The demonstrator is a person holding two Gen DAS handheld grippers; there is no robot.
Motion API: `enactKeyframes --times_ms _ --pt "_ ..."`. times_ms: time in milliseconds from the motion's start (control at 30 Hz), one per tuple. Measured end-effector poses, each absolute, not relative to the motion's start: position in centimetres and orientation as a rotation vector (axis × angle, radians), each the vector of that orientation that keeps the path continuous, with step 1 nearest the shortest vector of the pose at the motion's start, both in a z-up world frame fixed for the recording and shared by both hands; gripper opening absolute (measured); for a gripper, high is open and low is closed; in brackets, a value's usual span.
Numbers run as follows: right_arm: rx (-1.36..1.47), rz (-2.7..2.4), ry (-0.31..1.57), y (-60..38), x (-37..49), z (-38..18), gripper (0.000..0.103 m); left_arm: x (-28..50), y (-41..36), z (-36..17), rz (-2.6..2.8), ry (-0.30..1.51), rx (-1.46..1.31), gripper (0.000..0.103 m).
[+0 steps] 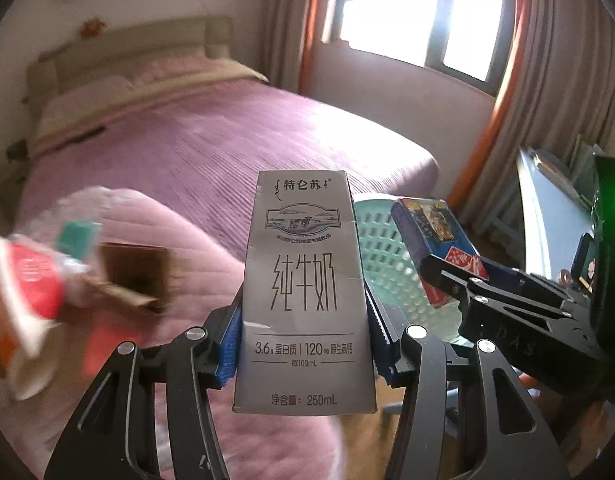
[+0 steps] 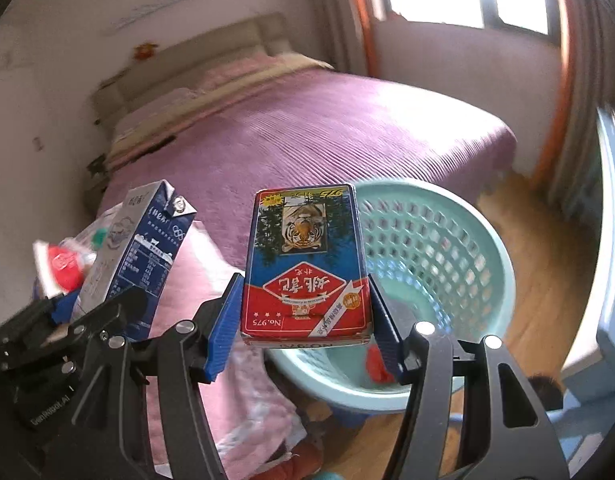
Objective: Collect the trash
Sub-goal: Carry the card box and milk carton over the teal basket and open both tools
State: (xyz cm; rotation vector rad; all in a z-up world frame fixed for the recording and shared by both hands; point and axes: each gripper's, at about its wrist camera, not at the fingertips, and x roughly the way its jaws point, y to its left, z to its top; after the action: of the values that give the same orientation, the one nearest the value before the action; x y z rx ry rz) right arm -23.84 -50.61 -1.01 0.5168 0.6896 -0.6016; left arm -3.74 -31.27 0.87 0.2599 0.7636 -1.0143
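Grey milk carton (image 1: 303,292) is clamped in your left gripper (image 1: 303,344), card box (image 2: 305,264) in the right gripper (image 2: 305,320), both near the teal basket (image 2: 467,216). Carry each over the rim before releasing; more trash (image 1: 27,280) waits on the pink quilt (image 1: 179,232).

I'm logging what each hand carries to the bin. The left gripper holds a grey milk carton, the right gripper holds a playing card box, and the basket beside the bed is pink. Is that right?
Not quite: the basket is mint green, as the right wrist view shows; it is the bed cover that is pink. The rest holds: the left gripper clamps the grey milk carton, and the right gripper clamps the playing card box.
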Motion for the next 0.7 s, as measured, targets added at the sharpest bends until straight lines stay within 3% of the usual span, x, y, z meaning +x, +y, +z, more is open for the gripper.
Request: enactKeyframes --times_ms 433,467,533,700 --pt "0.729 -0.669 0.817 -57.8 -25.0 -6.4 0.058 -2.6 -39.3 -6.2 -1.150 1.063 0.239 0.051" --pt "0.745 -0.662 0.821 -58.3 -24.4 -6.4 0.058 -2.6 -39.3 -6.3 -1.152 1.066 0.230 0.052" --pt "0.758 -0.659 0.824 -59.0 -24.5 -6.5 0.058 -2.8 -39.0 -6.4 -1.166 1.065 0.215 0.069" --pt "0.764 -0.657 0.806 -58.6 -24.8 -6.1 0.058 -3.0 -37.7 -5.1 -1.178 1.018 0.195 0.074"
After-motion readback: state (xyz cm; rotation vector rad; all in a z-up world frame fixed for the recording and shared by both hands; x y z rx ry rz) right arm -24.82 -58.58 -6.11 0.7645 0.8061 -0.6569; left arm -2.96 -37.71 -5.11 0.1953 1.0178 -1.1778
